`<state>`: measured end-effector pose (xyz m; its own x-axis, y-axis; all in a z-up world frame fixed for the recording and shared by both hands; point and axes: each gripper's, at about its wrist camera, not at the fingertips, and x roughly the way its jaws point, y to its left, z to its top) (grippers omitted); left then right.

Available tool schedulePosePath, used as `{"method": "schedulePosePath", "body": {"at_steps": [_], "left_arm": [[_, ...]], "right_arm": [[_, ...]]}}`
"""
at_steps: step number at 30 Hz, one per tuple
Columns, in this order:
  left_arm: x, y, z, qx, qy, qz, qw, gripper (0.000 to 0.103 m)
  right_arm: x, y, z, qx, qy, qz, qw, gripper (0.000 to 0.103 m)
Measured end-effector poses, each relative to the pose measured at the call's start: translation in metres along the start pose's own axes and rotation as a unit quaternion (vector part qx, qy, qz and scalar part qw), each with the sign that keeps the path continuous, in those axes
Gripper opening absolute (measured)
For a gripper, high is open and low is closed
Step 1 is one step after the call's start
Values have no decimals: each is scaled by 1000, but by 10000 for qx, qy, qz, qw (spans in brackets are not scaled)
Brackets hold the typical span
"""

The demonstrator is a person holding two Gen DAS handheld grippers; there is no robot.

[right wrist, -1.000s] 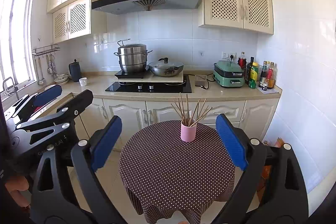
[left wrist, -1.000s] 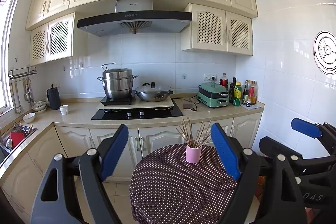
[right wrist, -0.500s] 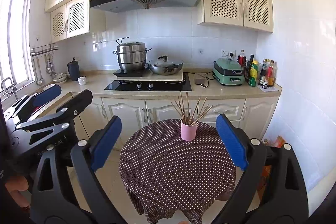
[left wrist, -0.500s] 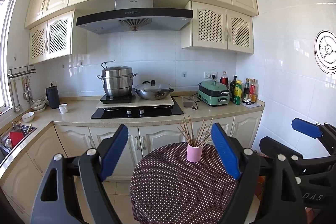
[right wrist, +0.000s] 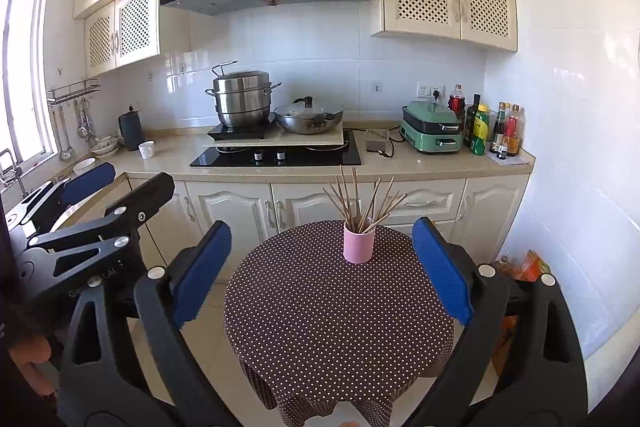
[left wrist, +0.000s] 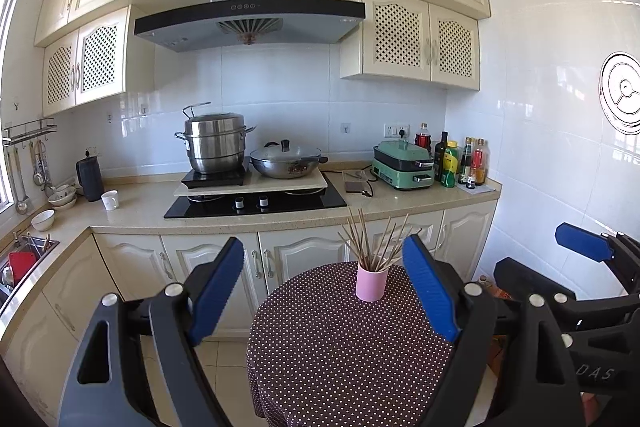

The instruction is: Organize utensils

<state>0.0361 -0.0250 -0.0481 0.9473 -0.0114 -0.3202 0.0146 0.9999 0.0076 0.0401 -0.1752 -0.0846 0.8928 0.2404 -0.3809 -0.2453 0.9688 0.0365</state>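
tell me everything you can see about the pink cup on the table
The pink cup is a plain, matte cylinder with no handle, standing upright on the far part of the round table with its dotted brown cloth. It holds a loose fan of thin wooden chopsticks leaning outward. Neither gripper touches it.

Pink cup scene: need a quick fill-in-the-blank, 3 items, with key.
1. The chopsticks stand in a ____ cup.
2. The cup stands on a round table covered by a brown cloth with white ____.
3. Both the left gripper and the right gripper are ____, holding nothing.

Missing words: pink; dots; open
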Motion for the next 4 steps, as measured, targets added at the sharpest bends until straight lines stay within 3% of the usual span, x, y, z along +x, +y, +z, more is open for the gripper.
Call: {"method": "schedulePosePath", "body": {"at_steps": [4], "left_arm": [[20, 11, -1, 43, 181, -65, 9998, 80]], "right_arm": [[20, 6, -1, 80, 157, -94, 9998, 90]]}}
